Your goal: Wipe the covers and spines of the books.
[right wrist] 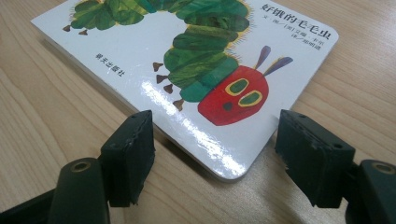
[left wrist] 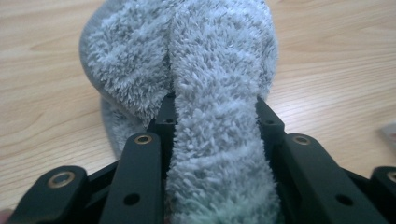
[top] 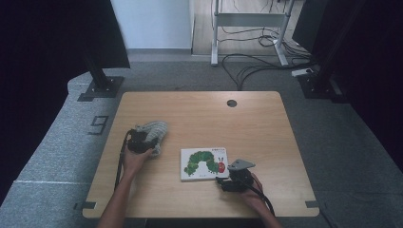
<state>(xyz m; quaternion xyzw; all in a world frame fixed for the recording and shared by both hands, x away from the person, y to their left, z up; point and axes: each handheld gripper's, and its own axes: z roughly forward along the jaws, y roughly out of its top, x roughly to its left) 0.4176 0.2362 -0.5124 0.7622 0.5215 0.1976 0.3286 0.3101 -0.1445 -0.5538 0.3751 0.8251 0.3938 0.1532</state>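
Observation:
A fluffy grey-white cloth (top: 158, 129) lies bunched on the left half of the wooden table (top: 266, 137). My left gripper (top: 141, 141) is shut on it. In the left gripper view a thick fold of the cloth (left wrist: 215, 70) runs between the black jaws of that gripper (left wrist: 215, 111) and bulges out beyond them. A white picture book (top: 204, 163) with a green caterpillar on its cover lies flat near the table's middle front. My right gripper (top: 221, 182) rests at the book's right front corner. In the right gripper view it (right wrist: 215, 125) stands open, one jaw on each side of the corner of the book (right wrist: 187, 60).
A round cable hole (top: 232, 103) sits near the table's far edge. Beyond the table are a black stand base (top: 100, 88) at the left, a desk frame (top: 215, 52) with loose cables (top: 256, 66) on the floor, and dark equipment at the right.

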